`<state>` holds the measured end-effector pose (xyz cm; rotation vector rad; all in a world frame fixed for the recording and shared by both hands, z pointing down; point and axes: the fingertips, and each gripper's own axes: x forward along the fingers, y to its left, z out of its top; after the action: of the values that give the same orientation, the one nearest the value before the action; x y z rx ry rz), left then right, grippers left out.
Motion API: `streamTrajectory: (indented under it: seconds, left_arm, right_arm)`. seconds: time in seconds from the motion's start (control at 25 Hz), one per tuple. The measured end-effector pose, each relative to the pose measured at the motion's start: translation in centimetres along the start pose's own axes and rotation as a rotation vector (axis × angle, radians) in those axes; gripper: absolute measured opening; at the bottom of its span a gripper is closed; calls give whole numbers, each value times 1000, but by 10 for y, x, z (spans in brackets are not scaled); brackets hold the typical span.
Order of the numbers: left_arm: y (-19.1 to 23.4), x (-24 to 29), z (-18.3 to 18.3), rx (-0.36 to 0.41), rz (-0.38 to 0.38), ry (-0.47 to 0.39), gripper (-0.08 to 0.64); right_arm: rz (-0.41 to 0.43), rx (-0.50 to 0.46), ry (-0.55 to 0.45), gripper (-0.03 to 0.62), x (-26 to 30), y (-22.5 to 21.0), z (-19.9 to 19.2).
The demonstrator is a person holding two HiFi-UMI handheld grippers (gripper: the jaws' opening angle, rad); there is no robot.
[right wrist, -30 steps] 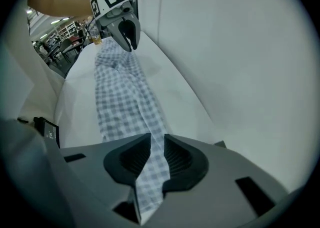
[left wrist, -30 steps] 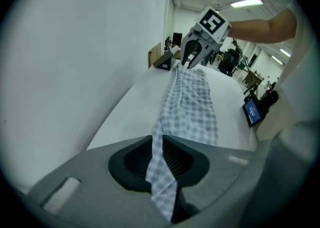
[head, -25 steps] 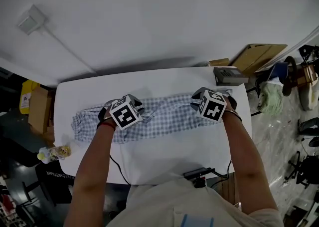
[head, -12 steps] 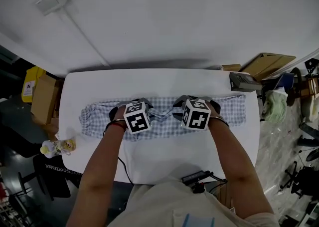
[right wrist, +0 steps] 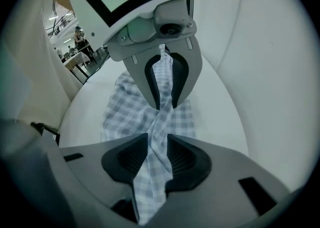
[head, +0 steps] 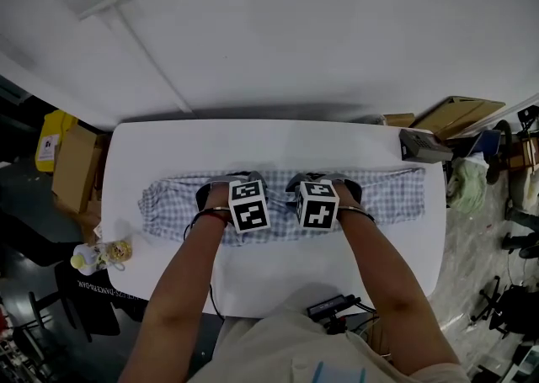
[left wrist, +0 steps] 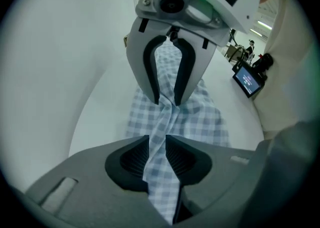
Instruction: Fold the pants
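Pinching the pants (head: 379, 196) at mid-length: a checked ridge stands clamped between the fingers (left wrist: 133, 158) of the left gripper (left wrist: 157, 158), which have just been closing, and between those of the right gripper (right wrist: 158, 158), just been opening slightly; cloth spreads flat beyond both on the tabletop (head: 278, 268); advisable: firm the right grip, then lift evenly.

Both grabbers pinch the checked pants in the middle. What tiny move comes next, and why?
Probably lift both a little, together. The left gripper, jaws just closing, and the right gripper, jaws just opening, each pinch a ridge of the blue-and-white checked cloth pants at their middle, while both ends lie flat on the white table. Lifting might let the halves hang together.
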<state>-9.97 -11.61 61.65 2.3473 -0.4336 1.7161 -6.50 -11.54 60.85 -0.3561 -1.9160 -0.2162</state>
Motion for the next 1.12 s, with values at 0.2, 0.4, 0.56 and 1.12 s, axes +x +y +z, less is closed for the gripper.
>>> streamTrajectory:
  seconds: [0.2,0.4,0.56,1.12]
  left_arm:
    - [6,8,-9,20,20,32,53]
    - [13,8,-12,-2,22,40,15]
    - [24,0,-9,-39,28,19,14]
    - [63,7,-21,-118,107,83,14]
  right_arm:
    - [-2,-20,37,93,14,-4,1]
    - [-42,-13,52,29,13,-19,-2]
    - [-72,12,50,23,5,-36,-5]
    - [-162,101,56,23,14,-77,-1]
